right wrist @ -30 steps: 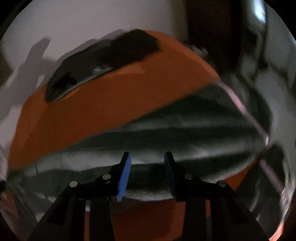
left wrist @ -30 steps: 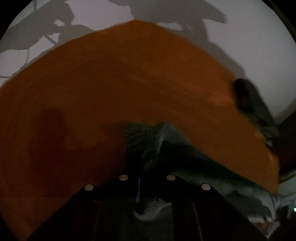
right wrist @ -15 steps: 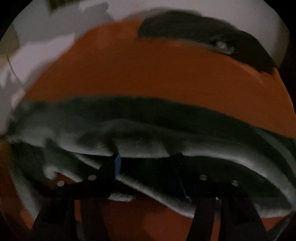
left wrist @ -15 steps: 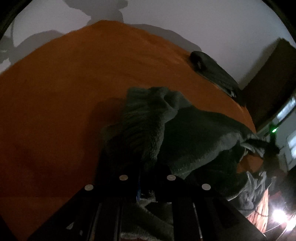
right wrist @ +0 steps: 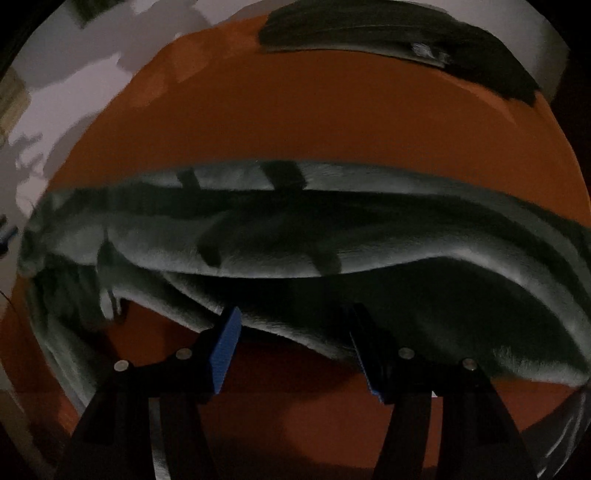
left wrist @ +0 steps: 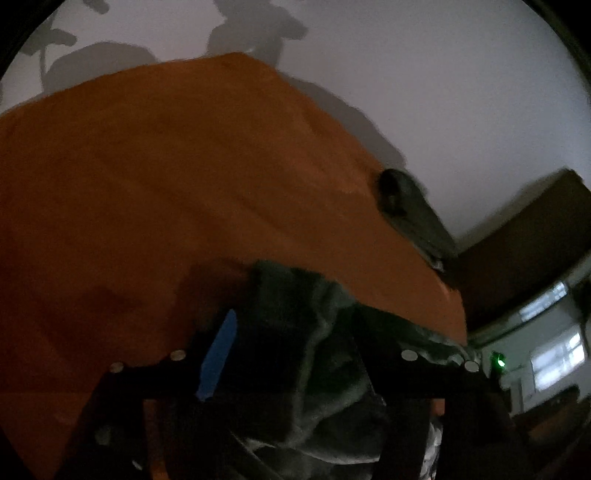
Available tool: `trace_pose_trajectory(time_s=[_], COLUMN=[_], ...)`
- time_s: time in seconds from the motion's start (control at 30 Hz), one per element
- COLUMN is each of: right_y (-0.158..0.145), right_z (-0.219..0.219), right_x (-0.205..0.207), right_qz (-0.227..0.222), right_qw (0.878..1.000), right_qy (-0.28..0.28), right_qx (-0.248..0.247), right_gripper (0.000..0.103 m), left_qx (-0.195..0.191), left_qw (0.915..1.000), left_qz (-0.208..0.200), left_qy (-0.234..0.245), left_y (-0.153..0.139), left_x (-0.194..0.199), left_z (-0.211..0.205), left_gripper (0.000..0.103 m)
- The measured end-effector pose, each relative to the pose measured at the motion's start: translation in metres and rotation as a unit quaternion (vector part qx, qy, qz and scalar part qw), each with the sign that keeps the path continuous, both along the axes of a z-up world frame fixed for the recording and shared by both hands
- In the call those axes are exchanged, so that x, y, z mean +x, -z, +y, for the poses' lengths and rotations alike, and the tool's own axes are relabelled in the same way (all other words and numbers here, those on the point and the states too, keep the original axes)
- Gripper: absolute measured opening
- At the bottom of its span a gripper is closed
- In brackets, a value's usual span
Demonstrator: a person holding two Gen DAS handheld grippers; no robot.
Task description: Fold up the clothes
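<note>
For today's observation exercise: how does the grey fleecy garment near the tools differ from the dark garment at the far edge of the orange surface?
The grey fleecy garment sprawls wide in loose, rumpled layers; the dark garment lies compact and narrow. The grey one is paler and lies right at the right tool; the dark one lies far away. Both rest on the orange surface.

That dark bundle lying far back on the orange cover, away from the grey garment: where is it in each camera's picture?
Left wrist view: the dark bundle lies at the middle right, on the far edge of the orange cover.
Right wrist view: the dark bundle stretches across the top, right of centre.
Shared landmark: the grey garment, low and nearest the camera in both.
</note>
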State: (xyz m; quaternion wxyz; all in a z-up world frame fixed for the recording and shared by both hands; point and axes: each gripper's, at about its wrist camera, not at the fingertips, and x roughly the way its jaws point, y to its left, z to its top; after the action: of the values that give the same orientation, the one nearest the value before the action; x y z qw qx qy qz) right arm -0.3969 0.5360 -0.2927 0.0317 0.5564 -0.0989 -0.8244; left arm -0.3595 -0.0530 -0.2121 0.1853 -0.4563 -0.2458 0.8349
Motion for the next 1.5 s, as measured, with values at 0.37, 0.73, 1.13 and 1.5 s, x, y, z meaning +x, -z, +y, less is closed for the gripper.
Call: trace_pose_trajectory(time_s=[0.37,0.73,1.13,1.5], right_y=[-0.006,-0.013,-0.028,-0.053], right_z=[0.002,0.005,0.017,0.05], right_x=[0.017,0.022,-0.068,-0.11], right_qz=[-0.009,0.006,0.053,0.093], right_qw=[0.999,0.994,0.997,0.988], right_qy=[0.044,0.1,-0.009,0.047], right_qx=[-0.018,-0.053,0.058,0.118], right_gripper=[0.06,0.06,0.067,0.0], left_qx=[-0.054,-0.011,-0.041,-0.046], left_qw=[0.9965,0.9938,0.9829,0.9924], left_qz=[-0.053,-0.039,-0.118,-0.04], left_qy=[0.036,-0.104,-0.135,-0.107], left_y=[0.026,0.003,0.098,0.074], left_x=[-0.04,-0.203,-0.235,-0.218], left_z=[0.048,0.039,0.035,0.005], left_gripper=[0.016,0.014,0.022,0.021])
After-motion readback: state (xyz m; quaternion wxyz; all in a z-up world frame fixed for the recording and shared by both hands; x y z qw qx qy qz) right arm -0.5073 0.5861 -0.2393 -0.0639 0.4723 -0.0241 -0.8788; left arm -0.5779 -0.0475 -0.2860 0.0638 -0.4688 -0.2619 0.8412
